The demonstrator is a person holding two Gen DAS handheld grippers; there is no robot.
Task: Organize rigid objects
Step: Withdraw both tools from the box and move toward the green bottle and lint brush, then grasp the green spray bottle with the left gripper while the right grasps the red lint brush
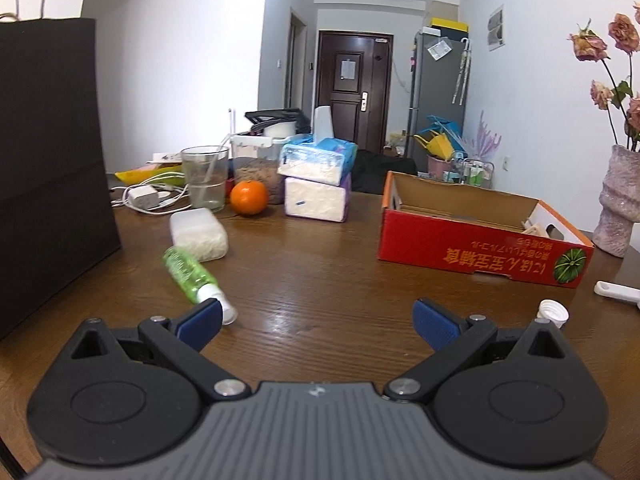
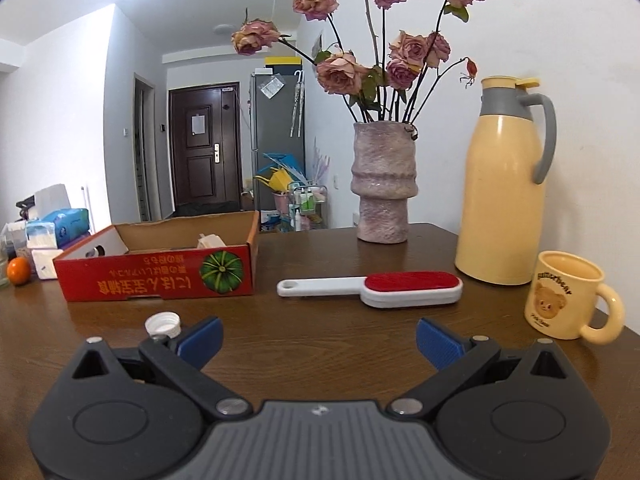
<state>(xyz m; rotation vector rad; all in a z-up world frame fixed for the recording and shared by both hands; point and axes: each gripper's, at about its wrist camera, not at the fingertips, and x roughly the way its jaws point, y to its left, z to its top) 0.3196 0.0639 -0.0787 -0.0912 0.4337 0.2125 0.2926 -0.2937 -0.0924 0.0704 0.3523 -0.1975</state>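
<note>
- Both claws stood with their blue pads wide apart and nothing between them: the left gripper [image 1: 316,320] low over the table [image 1: 320,272], the right gripper [image 2: 318,340] likewise over the same wood.
- The likeliest slip lay at the green bottle [image 1: 188,276]; it lay on its side at about ten o'clock from the left gripper, its white cap end touching or just beside the left pad; a round body on a glossy table would probably roll off if a pad nudged it rather than closed squarely across it.
- The bottle cap [image 2: 163,325] sat at ten o'clock from the right gripper, just beside its left pad; small, low and light, it seemed easy to flick away or miss with a closing pinch.
- The lint brush [image 2: 370,288] lay flat at twelve o'clock from the right gripper, handle pointing left; a grip far out on the thin handle might let the heavier red head droop and swing.
- The mug [image 2: 568,296] at two o'clock and the flask [image 2: 504,184] behind it stood near the brush; a wide sweep could knock them.
- The red box [image 2: 156,276] sat open at eleven o'clock from the right gripper, near the brush and cap, with some pale item already inside; its low front wall could catch a carried thing.
- The brush looked stiff plastic, white with a red pad; the bottle clear green with a printed label.
</note>
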